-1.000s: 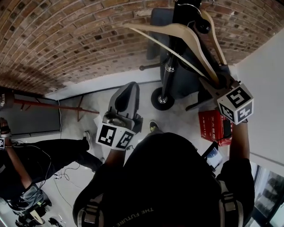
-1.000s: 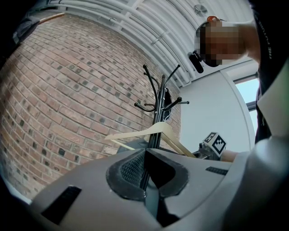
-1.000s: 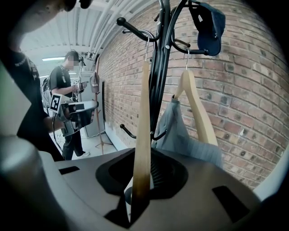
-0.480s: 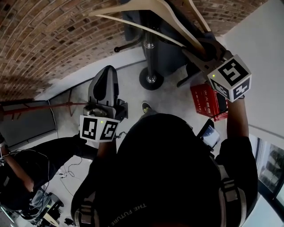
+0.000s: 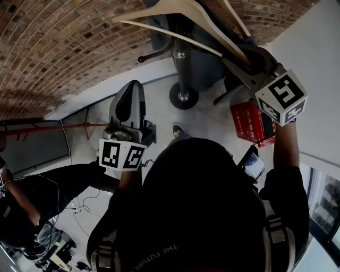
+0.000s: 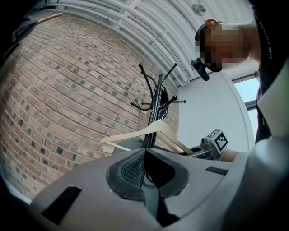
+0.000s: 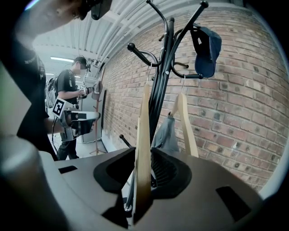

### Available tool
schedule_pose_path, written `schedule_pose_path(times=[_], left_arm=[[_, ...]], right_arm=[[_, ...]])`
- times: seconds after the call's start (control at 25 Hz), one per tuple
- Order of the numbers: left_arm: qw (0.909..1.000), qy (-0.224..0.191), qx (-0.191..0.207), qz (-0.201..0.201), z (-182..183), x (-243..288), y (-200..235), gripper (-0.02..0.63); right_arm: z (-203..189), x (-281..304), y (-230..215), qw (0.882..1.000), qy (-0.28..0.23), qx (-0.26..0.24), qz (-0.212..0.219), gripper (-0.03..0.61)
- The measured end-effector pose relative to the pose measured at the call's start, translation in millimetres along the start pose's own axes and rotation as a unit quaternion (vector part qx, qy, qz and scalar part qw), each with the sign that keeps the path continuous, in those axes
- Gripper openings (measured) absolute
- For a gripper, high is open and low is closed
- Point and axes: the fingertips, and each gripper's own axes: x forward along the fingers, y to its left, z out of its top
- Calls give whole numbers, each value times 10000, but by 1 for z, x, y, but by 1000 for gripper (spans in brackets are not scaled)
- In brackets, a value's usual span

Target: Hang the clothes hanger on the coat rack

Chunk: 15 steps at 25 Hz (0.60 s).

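A pale wooden hanger (image 7: pixel 143 135) hangs upright with its hook over an arm of the black coat rack (image 7: pixel 161 85). Its lower end stands between the jaws of my right gripper (image 7: pixel 143 173). Those jaws are opening and the pads no longer seem to press on the wood. In the head view the right gripper (image 5: pixel 249 58) reaches up to the hanger (image 5: pixel 180 10) beside the rack's pole (image 5: pixel 181 64). My left gripper (image 5: pixel 129 103) is held lower at the left, shut on nothing. The left gripper view shows its tip (image 6: pixel 143 167) aimed at the rack (image 6: pixel 156 103).
A second wooden hanger (image 7: pixel 186 122) and a blue cap (image 7: pixel 207 45) hang on the rack against the brick wall. A red box (image 5: pixel 247 123) lies on the floor by the rack's base (image 5: pixel 183 96). A person (image 7: pixel 67 103) stands at the left with another gripper.
The head camera has tipped, so the rack's top has left the picture. The right gripper stays at the hanger's end and has risen slightly. The left gripper has hardly moved.
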Motion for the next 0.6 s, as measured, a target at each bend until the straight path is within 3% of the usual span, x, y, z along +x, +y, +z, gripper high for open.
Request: schedule_pose_path(times=[0.6], left_arm=[[9999, -91, 72, 18, 4, -6, -20, 18]], right_arm=[[14, -21, 5, 9989, -449, -125, 34, 118]])
